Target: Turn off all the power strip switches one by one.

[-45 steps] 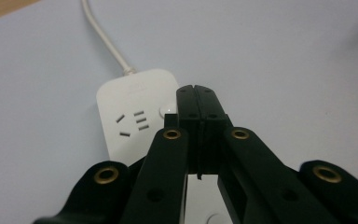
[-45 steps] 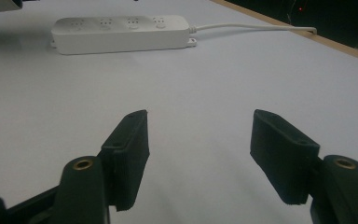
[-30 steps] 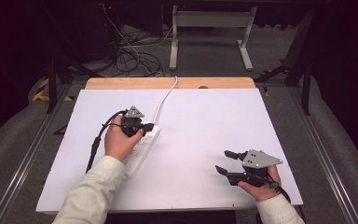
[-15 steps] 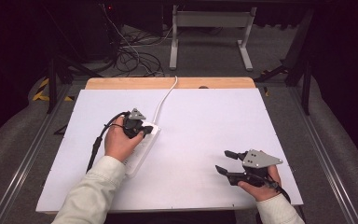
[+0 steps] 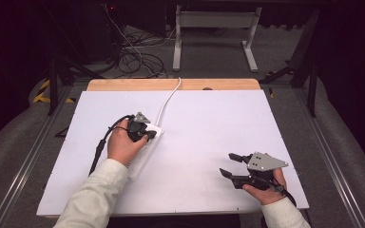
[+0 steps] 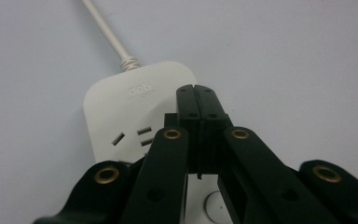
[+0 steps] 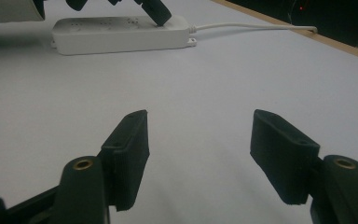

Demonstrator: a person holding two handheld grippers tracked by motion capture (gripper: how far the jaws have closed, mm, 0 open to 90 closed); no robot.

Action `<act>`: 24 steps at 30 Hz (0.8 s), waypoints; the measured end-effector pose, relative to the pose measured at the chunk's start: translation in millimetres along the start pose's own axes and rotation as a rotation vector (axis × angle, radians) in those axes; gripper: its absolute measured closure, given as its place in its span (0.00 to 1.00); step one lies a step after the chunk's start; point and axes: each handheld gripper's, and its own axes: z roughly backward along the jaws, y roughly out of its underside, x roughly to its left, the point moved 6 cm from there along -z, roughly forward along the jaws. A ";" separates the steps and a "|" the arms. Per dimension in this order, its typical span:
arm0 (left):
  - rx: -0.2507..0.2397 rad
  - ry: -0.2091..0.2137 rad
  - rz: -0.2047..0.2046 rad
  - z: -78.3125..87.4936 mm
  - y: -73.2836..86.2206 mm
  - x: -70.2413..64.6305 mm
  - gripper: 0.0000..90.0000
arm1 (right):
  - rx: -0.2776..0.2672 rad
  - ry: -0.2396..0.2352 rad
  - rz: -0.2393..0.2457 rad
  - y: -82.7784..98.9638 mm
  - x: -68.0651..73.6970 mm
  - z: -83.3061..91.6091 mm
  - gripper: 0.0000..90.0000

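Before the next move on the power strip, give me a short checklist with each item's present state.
1. Left tongs shut, pads together over the power strip: ok.
2. Left tongs' tips pressing on the strip's top: cannot tell; they are over it, contact unclear.
3. Right tongs open with nothing between the pads: ok.
4. Right tongs well apart from the strip, over bare table: ok.
5. Strip's white cable runs straight to the table's far edge, untangled: ok.
6. Anything plugged into the strip's sockets: none in those visible; the rest are hidden by the hand.
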 end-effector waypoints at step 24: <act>0.011 -0.035 0.001 -2.6 0.6 -2.1 1.00 | 0.000 0.001 0.004 -0.5 1.4 0.0 0.43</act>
